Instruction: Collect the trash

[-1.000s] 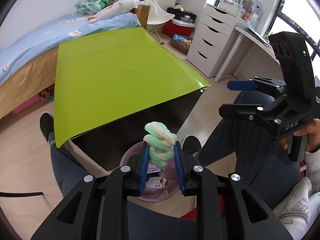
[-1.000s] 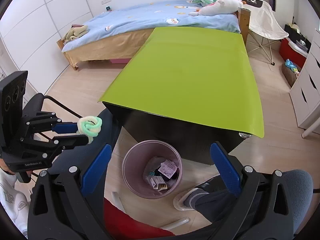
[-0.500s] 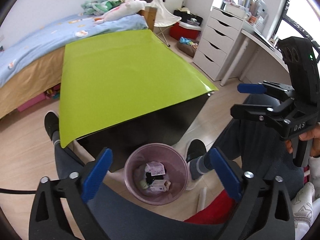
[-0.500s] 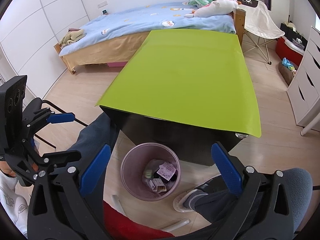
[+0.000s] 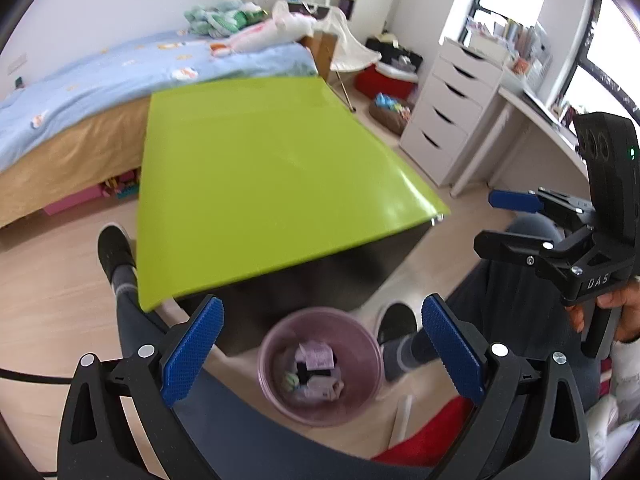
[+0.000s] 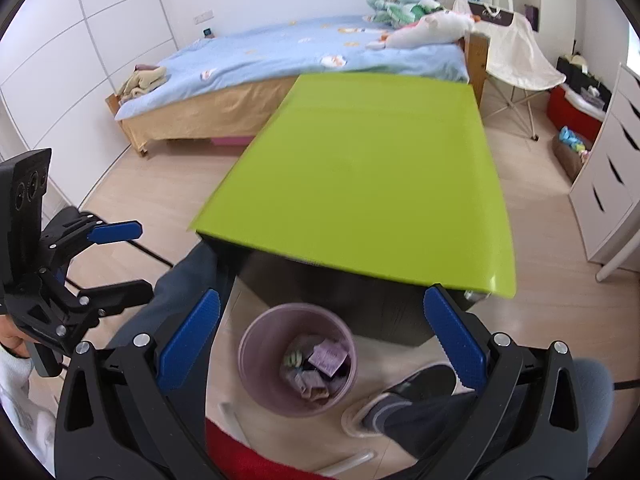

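I have my left tool (image 5: 320, 350) spread wide and empty above the pink bin (image 5: 320, 366), which stands on the floor just in front of the green table (image 5: 256, 184). My right tool (image 6: 322, 346) is equally wide open, holding nothing. The trash (image 6: 316, 366), including a green-and-white twisted piece (image 6: 294, 359), lies inside the bin.

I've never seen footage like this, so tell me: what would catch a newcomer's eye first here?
Probably the bright lime-green tabletop, filling the middle of the room in front of the blue-covered bed. Next, the pale purple trash bin on the floor at the table's near edge, holding crumpled wrappers. Framing it, the right gripper and the left gripper both hang above with blue-padded jaws spread wide and empty.
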`<state>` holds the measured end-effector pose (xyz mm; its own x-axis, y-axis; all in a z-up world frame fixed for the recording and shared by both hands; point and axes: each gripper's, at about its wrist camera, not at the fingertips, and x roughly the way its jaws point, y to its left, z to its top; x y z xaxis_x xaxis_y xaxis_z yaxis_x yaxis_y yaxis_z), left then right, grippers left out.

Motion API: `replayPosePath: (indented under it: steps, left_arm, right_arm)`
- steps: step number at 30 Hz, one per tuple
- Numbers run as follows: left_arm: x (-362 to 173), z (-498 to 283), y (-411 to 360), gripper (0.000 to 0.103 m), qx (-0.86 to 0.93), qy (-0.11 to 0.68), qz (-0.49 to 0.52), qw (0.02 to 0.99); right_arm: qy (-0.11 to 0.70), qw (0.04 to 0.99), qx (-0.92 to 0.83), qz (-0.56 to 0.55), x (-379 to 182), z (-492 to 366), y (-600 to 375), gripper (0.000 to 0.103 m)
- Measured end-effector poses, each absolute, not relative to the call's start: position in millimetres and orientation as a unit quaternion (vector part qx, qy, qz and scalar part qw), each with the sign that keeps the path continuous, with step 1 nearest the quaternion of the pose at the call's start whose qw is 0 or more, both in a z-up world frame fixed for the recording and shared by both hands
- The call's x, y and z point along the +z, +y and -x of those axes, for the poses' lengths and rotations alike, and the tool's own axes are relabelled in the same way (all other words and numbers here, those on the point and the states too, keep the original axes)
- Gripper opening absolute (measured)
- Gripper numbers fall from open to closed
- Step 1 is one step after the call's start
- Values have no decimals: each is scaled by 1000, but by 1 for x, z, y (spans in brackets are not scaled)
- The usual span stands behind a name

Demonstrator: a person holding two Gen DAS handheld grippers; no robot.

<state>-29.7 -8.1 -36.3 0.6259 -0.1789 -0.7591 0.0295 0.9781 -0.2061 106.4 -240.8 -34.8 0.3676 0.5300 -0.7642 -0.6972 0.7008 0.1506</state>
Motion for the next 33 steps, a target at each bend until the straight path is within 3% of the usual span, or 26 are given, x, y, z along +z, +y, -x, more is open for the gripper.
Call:
replayPosePath:
  steps: [14,33]
  left_arm:
    - [12,-15,19,97,-32,378,78,922]
    - [17,-18,24,97,-26,369,93,924]
  right_arm:
    - [359,851,374,85,23,-147,-218,100]
    - [369,841,386,91,20,-156,-208,100]
